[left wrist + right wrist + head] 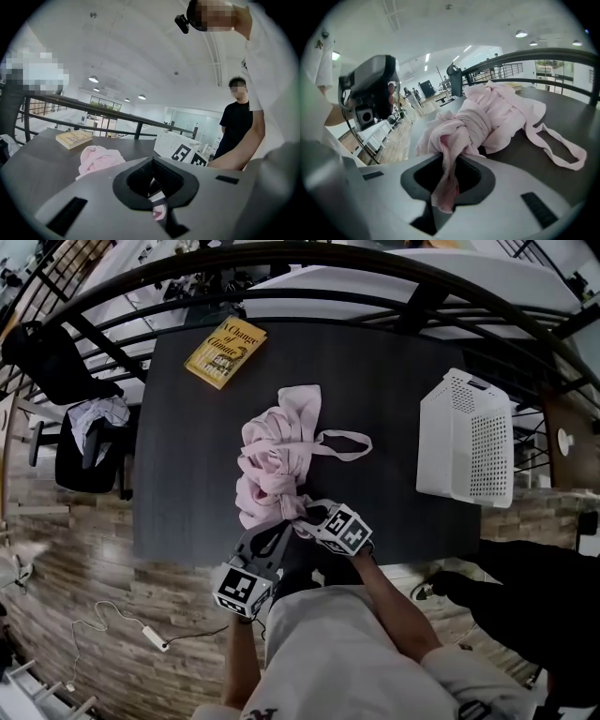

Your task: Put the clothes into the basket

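A crumpled pink garment (277, 460) lies in the middle of the dark table (187, 484), one long strap trailing to the right. My right gripper (307, 519) is at its near end, shut on a knotted fold of the pink garment (487, 117); the cloth runs down between the jaws of the right gripper (447, 178). My left gripper (277, 532) sits just left of it at the table's near edge. In the left gripper view the left gripper (157, 187) has its jaws together with a scrap of pink cloth between them. The white perforated basket (466, 437) stands at the table's right side, apart from both.
A yellow book (225, 351) lies at the far left corner of the table. A dark curved railing (309, 259) runs behind the table. A chair with clothes (89, 437) stands off the left edge. A person in black (236, 122) stands to the right.
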`<state>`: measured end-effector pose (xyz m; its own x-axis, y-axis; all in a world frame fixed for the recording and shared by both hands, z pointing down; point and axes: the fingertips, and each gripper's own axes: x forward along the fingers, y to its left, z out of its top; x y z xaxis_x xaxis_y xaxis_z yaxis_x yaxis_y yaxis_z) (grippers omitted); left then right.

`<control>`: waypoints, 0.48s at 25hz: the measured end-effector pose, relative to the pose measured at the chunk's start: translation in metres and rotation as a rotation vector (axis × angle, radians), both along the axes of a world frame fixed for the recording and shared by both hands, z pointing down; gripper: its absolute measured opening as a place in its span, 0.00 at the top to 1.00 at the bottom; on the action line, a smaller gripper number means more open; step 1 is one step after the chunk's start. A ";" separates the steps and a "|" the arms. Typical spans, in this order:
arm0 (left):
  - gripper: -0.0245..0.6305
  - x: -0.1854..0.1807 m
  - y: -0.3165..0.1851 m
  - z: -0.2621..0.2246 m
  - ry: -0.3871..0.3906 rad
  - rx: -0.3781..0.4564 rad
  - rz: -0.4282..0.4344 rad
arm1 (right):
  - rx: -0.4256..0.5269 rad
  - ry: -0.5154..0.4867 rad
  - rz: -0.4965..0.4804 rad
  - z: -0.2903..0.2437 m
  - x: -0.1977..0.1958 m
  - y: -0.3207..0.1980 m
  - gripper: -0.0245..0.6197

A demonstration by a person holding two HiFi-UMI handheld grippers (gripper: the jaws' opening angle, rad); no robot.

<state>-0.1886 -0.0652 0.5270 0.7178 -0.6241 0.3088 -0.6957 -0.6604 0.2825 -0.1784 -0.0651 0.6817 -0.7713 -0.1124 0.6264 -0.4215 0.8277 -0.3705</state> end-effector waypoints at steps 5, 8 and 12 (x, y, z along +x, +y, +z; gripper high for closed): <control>0.96 -0.002 -0.006 -0.006 0.006 0.015 0.016 | -0.043 -0.113 0.083 -0.027 -0.001 -0.008 0.84; 0.96 -0.003 -0.008 -0.009 0.008 0.030 0.027 | -0.056 -0.163 0.126 -0.042 0.000 -0.012 0.85; 0.96 0.000 -0.010 -0.021 0.017 0.053 0.050 | -0.037 -0.207 0.159 -0.063 0.002 -0.017 0.85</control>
<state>-0.1882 -0.0749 0.5056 0.7537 -0.6022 0.2634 -0.6565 -0.7089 0.2577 -0.1766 -0.0823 0.6186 -0.8579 -0.2227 0.4631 -0.4576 0.7411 -0.4913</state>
